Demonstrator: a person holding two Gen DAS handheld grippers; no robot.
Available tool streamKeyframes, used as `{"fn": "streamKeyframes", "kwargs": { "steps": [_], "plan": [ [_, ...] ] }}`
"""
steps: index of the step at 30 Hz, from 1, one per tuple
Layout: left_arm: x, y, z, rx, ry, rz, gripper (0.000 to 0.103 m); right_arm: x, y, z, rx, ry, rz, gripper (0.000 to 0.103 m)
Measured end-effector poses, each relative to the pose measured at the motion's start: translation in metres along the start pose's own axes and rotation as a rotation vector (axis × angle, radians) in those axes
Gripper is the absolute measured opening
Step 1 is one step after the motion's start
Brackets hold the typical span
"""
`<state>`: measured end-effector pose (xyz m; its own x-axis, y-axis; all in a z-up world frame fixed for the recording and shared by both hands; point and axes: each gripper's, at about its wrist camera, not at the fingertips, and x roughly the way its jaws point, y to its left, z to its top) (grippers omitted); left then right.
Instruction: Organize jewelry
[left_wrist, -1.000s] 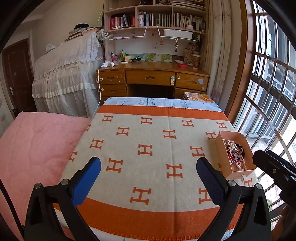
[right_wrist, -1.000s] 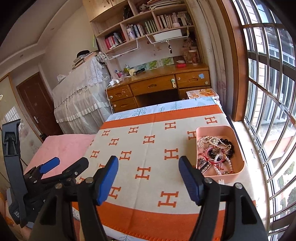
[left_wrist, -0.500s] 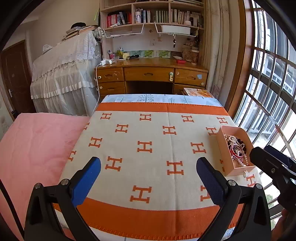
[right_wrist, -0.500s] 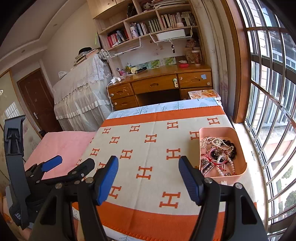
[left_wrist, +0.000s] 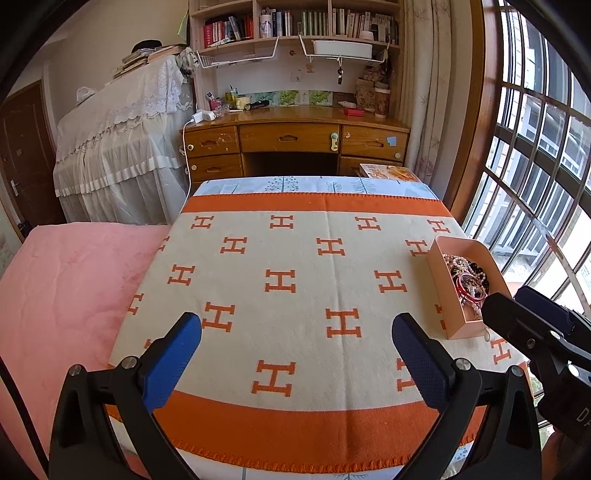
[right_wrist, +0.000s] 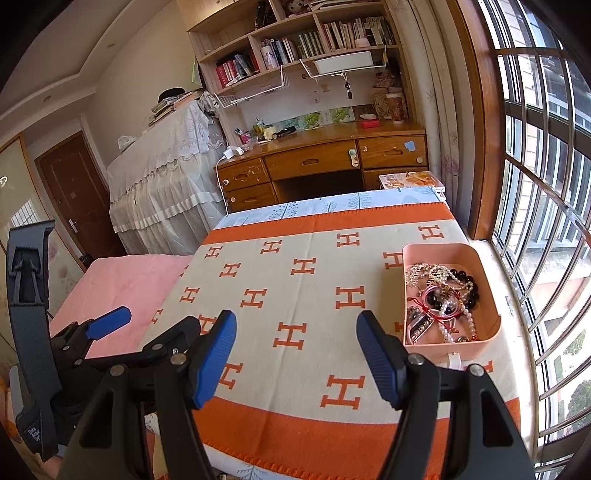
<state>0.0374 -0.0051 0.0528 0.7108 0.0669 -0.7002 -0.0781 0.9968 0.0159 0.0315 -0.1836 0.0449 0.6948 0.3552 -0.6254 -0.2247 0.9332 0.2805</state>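
A pink box (right_wrist: 484, 269) holds a tangle of jewelry (right_wrist: 441, 299): pearl strands, dark beads, red bangles. It sits at the right edge of a cream and orange blanket (right_wrist: 306, 291) on the table. The pink box also shows in the left wrist view (left_wrist: 443, 284) with the jewelry (left_wrist: 467, 280) inside. My left gripper (left_wrist: 295, 350) is open and empty above the blanket's near middle. My right gripper (right_wrist: 295, 347) is open and empty, to the left of and nearer than the box. The right gripper shows at the right edge of the left wrist view (left_wrist: 535, 332).
A pink bedspread (left_wrist: 66, 288) lies to the left of the blanket. A wooden desk (left_wrist: 295, 144) with drawers and bookshelves (left_wrist: 295, 26) stands behind. A barred window (right_wrist: 546, 184) runs along the right. A lace-covered piece of furniture (left_wrist: 122, 147) stands at back left.
Both grippers have drawn back and tilted a little, so the table sits lower and farther in view. The jaws stay open. The box has not moved on the blanket.
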Motion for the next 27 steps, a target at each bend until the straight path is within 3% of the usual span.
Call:
{"fn": "streamKeyframes", "kwargs": {
  "steps": [27],
  "plan": [
    [0.0068,0.0001,-0.0041,-0.012,0.017,-0.005,0.102,0.0092,-0.0002,-0.0076,0.007,0.035,0.014,0.068]
  ]
}}
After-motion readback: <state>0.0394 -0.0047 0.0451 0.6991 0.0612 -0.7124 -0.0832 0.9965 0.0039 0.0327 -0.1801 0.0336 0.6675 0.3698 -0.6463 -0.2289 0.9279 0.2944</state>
